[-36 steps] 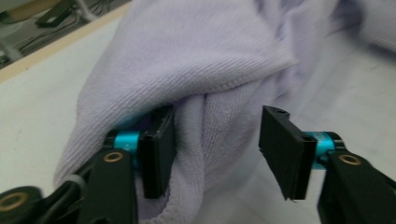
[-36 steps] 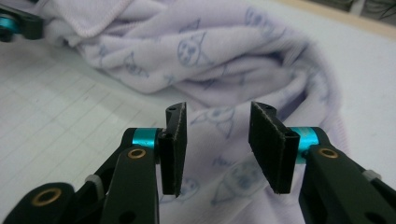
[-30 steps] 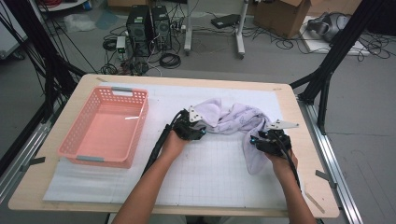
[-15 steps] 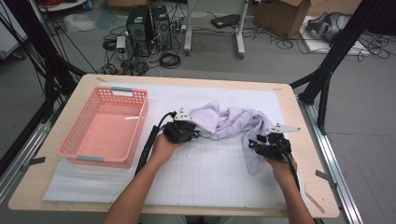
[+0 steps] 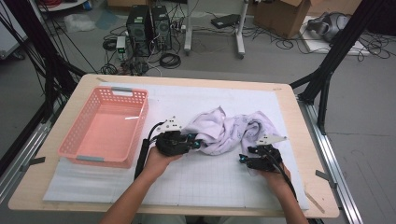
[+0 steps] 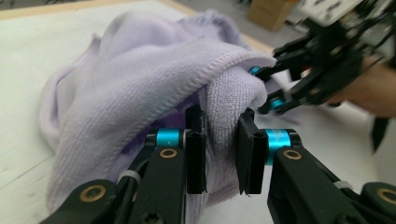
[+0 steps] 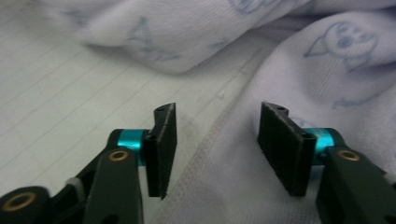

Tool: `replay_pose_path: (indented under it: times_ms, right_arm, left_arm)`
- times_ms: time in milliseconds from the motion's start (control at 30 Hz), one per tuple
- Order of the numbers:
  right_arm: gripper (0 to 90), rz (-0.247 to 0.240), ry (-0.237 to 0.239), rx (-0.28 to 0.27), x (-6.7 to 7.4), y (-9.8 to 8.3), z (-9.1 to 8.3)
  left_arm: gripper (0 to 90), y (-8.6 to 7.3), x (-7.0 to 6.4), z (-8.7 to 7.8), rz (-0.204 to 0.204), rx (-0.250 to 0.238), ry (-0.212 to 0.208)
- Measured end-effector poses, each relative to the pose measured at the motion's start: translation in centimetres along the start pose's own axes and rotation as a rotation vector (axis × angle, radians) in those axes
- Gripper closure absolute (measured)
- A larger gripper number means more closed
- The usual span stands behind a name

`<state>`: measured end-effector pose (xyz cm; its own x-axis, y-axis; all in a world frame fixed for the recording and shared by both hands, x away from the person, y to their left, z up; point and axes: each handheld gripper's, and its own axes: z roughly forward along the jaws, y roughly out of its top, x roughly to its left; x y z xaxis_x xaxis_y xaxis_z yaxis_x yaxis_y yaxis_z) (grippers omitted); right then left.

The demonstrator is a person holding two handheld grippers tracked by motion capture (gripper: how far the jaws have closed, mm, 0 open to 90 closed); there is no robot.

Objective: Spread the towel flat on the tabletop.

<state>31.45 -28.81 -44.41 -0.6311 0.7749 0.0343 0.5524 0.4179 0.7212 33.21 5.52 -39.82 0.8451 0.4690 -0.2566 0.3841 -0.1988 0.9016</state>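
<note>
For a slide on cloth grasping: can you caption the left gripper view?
Left gripper shut on a fold of the lilac towel, its fingers pinching the cloth; the right gripper waits beyond.

The towel (image 5: 229, 133) lies on the table (image 5: 56, 186), right of the basket (image 5: 105, 128), between the left tool (image 5: 195, 142) and right tool (image 5: 243, 159).

A light wooden table with rounded corners (image 5: 299, 154) stands on a grey concrete floor (image 5: 369, 116), most of its top covered by a white gridded mat (image 5: 210, 182) that reaches from near the left edge to near the right. Black metal frame struts (image 5: 334, 51) rise past the table's far right corner and far left corner. Beyond the far edge sit two black computer towers (image 5: 149, 25), tangled black cables (image 5: 170, 59) and a brown cardboard box (image 5: 282, 16).
</note>
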Motion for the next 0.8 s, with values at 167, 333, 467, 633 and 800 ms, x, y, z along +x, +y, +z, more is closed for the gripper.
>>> replay_pose_path:
  times_ms: [167,333,467,633,800]
  right_arm:
    - [85.4,-0.073,-0.044,0.032,-0.4,0.2,-0.4]
    - [86.8,-0.065,-0.105,0.07,-2.5,0.4,-1.5]
    - [87.0,0.003,-0.19,0.033,-4.9,0.3,-3.1]
    - [85.2,0.125,-0.202,-0.068,-7.3,0.8,-4.7]
    - [63.2,0.136,-0.179,-0.1,-6.6,0.9,-4.9]
  left_arm:
    - [76.0,1.1,0.2,-0.7,-0.046,-0.084,-0.031]
    - [75.9,1.4,1.5,-1.6,-0.092,-0.138,0.035]
    - [75.6,1.2,2.7,-1.5,-0.053,-0.081,0.211]
    - [65.3,0.4,4.6,-0.2,-0.018,0.022,0.412]
    - [45.4,1.0,3.3,-0.9,0.029,-0.013,0.416]
